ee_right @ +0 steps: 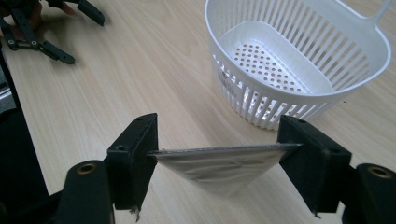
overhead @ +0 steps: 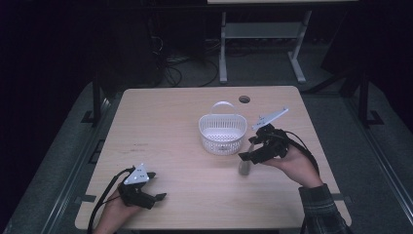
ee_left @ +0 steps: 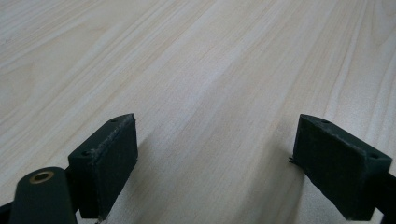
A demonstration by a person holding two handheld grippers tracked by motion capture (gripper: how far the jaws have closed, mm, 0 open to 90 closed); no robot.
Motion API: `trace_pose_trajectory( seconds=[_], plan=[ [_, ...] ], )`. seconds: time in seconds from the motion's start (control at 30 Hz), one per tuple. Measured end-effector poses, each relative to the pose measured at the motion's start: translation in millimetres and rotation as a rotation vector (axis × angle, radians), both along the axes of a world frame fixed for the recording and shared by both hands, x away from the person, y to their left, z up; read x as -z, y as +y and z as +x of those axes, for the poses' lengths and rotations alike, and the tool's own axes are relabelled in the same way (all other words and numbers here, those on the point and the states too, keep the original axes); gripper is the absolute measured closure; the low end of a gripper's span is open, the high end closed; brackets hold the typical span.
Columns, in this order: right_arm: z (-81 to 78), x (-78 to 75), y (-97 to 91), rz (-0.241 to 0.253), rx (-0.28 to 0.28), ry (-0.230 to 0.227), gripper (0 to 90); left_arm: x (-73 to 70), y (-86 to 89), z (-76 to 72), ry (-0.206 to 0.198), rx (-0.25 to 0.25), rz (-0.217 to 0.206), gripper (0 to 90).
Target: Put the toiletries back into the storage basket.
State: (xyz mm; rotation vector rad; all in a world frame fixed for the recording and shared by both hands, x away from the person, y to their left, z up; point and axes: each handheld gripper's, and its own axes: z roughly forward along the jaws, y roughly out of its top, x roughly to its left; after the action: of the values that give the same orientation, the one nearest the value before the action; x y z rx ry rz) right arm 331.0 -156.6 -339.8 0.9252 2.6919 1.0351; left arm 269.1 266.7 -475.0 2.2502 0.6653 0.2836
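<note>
Broadly, the counter [overhead: 160, 126] carries a white basket [overhead: 222, 132]. Beside it, the right tongs [ee_right: 219, 154] pinch a thin silvery pouch [ee_right: 219, 168] by its top edge; it looks light, floppy, slippery. Left tongs [ee_left: 215, 163] gape, empty.

- The table [overhead: 170, 131] was pale wood-grain laminate, smooth and faintly shiny.
- The basket [ee_right: 299, 60] looked like glossy white plastic, slotted and perforated.
- The pouch [ee_right: 219, 165] looked like silvery foil, creased.
- The right gripper [ee_right: 219, 158] had matt black pads.
</note>
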Motion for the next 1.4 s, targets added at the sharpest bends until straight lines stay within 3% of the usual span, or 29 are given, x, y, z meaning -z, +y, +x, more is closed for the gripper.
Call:
trace_pose_trajectory(
  seconds=[0.43, 1.4],
  plan=[
    [12.2, 0.2, -5.4, -0.002, 0.034, -0.006, 30.0, 0.1, 0.0, 0.0, -0.001, -0.001, 0.0, 12.9],
    [34.7, -23.4, -15.1, -0.005, 0.093, -0.041, 30.0, -0.1, 0.1, 0.1, 0.0, 0.001, 0.002, 12.9]
  ],
)
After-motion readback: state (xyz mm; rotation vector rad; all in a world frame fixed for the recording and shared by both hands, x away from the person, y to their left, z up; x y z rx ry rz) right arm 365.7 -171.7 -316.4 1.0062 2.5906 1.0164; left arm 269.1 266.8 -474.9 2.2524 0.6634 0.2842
